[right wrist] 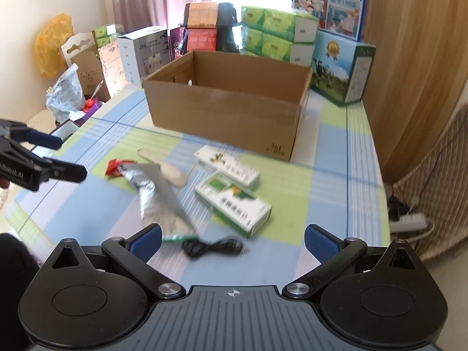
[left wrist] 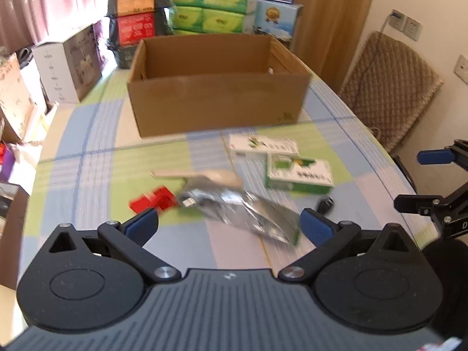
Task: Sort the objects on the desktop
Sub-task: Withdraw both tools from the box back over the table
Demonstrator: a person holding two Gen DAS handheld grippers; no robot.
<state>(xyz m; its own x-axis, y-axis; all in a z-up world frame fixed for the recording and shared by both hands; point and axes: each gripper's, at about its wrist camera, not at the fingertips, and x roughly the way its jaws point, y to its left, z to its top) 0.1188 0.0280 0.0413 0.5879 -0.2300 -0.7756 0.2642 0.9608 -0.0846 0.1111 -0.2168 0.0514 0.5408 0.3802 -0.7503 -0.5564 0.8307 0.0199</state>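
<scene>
1. Both tools up over the near edge of the table, neither holding anything. My left gripper (left wrist: 229, 223) has its jaws spread wide, blue pads bare; right gripper (right wrist: 232, 241) same, spread and empty.
2. The stuff to sort lies in a loose cluster on the checked tablecloth (left wrist: 87, 152), between me and the open cardboard box (left wrist: 218, 87), which looks like the drop spot (my guess; it's mostly empty as far as I can see).
3. Silver foil pouch (right wrist: 159, 194): long, flat, crinkly, prob. light and slippery. I'd pinch it across the narrow width near one end; it'll flop.
4. Two green-and-white cartons (right wrist: 234, 204) (right wrist: 226, 165) lie just beside each other: stiff card, square edges, easy to handle. Take them across the short sides.
5. Black cable (right wrist: 215, 247) is coiled loosely right in front of the right gripper: limp and thin, so grab the bunched middle or it'll trail.
6. Pale spoon-like thing (left wrist: 201, 175), touching the pouch: rigid, smooth, rounded bowl. Take it by the handle.
7. Red packet (left wrist: 152, 201) is partly under the pouch's end: small, thin, prob. flimsy.
8. Frames are motion-blurred, so print and fine detail can't be read.
</scene>
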